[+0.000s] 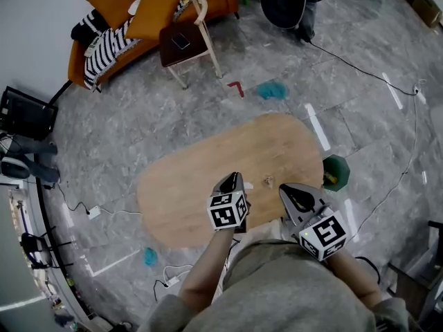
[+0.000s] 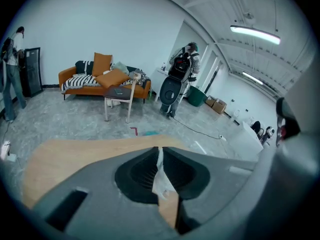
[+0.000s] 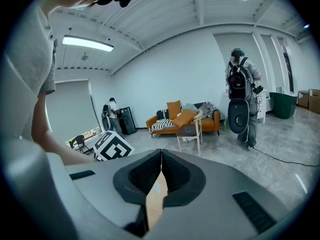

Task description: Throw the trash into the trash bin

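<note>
Pinching a white scrap [image 2: 161, 179], left tongs [image 2: 160, 149] hang over the table's [image 1: 187, 185] near edge; right tongs [image 3: 161, 152] closed, empty.

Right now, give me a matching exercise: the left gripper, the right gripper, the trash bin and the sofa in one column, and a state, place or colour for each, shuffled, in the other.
Column one:
1 left gripper
2 right gripper
3 trash bin
4 sofa

Column two:
A orange
B shut on a white scrap
C green, beside the right end of the table in the head view
D shut with nothing between its jaws

Pairs: 1-B, 2-D, 3-C, 4-A
</note>
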A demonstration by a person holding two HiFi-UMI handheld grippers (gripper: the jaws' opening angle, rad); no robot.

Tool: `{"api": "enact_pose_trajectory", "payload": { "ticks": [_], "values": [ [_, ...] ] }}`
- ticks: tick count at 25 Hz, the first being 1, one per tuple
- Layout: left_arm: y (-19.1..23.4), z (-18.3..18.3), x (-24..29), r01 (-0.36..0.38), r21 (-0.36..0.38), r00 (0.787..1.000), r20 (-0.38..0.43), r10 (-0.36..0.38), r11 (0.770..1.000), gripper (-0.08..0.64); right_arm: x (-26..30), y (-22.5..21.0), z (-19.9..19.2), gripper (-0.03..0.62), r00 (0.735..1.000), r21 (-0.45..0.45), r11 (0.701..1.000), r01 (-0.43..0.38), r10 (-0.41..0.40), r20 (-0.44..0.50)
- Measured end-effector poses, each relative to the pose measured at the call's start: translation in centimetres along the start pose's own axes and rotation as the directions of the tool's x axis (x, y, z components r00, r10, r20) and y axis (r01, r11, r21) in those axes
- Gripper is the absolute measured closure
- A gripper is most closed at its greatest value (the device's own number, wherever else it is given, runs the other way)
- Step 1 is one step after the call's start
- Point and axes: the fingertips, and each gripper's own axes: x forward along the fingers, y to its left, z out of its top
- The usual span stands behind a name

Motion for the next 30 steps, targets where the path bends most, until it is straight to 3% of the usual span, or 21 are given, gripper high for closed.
{"api": "enact_pose_trajectory", "payload": {
  "ticks": [14,30],
  "values": [
    [-4.5,1.9,-4.0,0.116,0.090,0.993,0.026,-0.119,0.989,0.526,-2.7,-0.3,2.4,0.583,0.992,-0.035,0.997,0.064,-0.060,0.107],
    [-8.5,1.8,-4.1,0.200,0.139,0.979,0.005,-0.203,0.970,0.526,-6.1,-1.2,1.6,0.583,0.981,-0.005,0.989,0.148,-0.146,0.125]
  ]
}}
